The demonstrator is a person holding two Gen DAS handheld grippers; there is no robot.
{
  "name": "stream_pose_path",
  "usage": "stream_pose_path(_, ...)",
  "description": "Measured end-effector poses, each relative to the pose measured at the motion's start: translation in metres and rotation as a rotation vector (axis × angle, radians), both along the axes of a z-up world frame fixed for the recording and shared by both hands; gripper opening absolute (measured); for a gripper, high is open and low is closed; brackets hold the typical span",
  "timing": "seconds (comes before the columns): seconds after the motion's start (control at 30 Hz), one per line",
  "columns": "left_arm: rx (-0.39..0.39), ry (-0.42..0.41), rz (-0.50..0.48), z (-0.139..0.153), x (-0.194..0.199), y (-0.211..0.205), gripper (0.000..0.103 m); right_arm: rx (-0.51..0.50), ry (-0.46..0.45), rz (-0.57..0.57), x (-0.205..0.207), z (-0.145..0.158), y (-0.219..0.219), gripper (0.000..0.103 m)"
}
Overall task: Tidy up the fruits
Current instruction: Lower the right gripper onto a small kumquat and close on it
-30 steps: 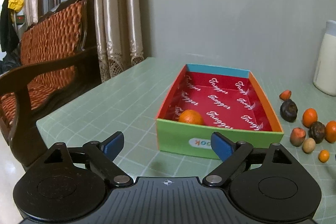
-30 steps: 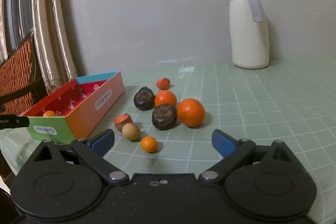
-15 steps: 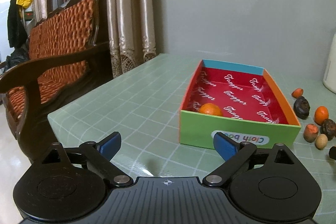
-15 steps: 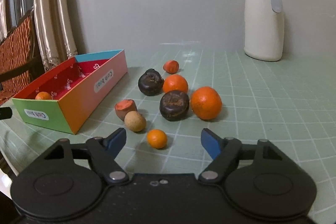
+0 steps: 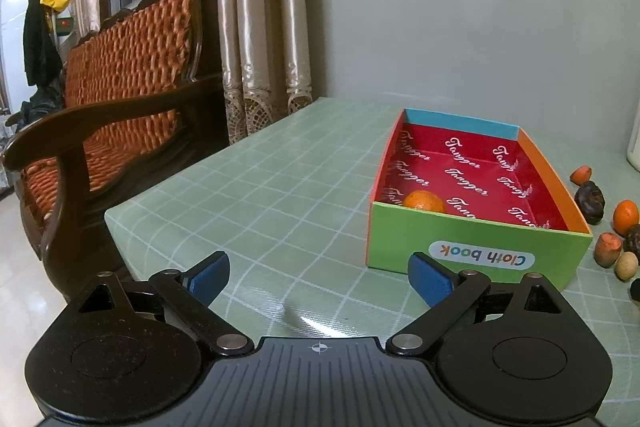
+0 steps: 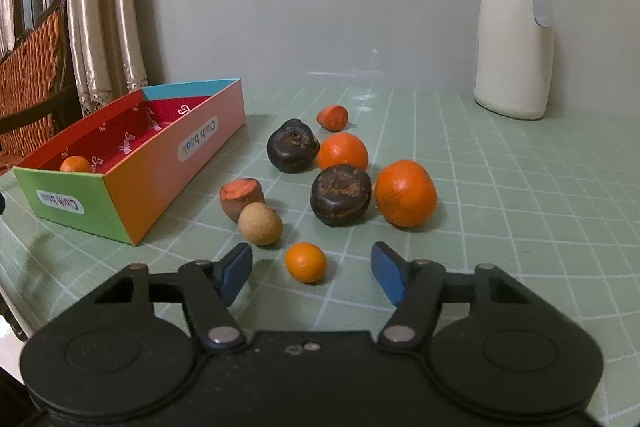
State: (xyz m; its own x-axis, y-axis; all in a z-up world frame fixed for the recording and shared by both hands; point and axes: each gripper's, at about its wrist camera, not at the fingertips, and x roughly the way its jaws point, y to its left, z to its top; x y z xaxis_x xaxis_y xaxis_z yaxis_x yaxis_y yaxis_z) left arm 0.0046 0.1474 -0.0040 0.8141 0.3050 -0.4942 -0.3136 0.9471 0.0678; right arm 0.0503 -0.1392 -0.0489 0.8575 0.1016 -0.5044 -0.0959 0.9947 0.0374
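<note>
Right wrist view: my right gripper (image 6: 311,269) points down at the small orange fruit (image 6: 305,262) lying alone on the green bench (image 6: 520,195). My fingers (image 6: 234,269) are closing, one on each side of the fruit, with bench visible between each pad and its skin; nothing is clamped yet.

Beyond it lie the unsorted fruits: a tan round fruit (image 6: 260,223) touching a cut reddish fruit (image 6: 241,198), two dark wrinkled fruits (image 6: 341,199) (image 6: 293,145), two larger orange fruits (image 6: 405,193) (image 6: 342,151), and a small reddish fruit (image 6: 332,117) at the back. A white jug (image 6: 514,35) stands well apart by the wall.

Left wrist view: my left gripper (image 5: 320,277) hovers over bare bench just before the green end of the box (image 5: 472,247), fingers wide apart and empty. The box holds a single orange fruit (image 5: 424,201) in its near left corner.

Step in hand, as I judge it: grasping the small orange fruit for transfer to the box; the sorting is at an early stage. The next move calls for both pads to meet the fruit evenly at its widest girth, since a round, smooth body may roll or squirt forward toward the tan fruit. Then lift clear and carry left over the box wall.
</note>
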Motion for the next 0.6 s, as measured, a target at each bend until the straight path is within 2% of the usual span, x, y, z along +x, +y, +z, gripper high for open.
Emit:
stream_pose_path(0.13,-0.004,-0.002,0.006,0.0003,-0.001,0.0029,0.096,-0.022,-0.006,0.004,-0.0009,-0.0007,0.0025,0.054)
stream_pose_path(0.2,-0.009,-0.004,0.011,0.0004,-0.0002,0.0029,0.096,-0.034,-0.011,0.008,-0.0019,-0.0009,0.0037,0.045)
stream_pose_path(0.37,-0.015,-0.008,0.009,0.0011,-0.0002,0.0022,0.096,-0.048,-0.017,0.012,-0.0022,-0.0012,0.0044,0.044)
stream_pose_path(0.53,-0.02,-0.01,0.014,0.0011,-0.0013,0.0048,0.096,-0.06,-0.028,0.023,-0.0046,-0.0012,0.0069,0.034)
stream_pose_path(0.6,-0.026,-0.01,0.017,0.0013,-0.001,0.0057,0.096,-0.067,-0.029,0.029,-0.005,-0.0013,0.0082,0.033)
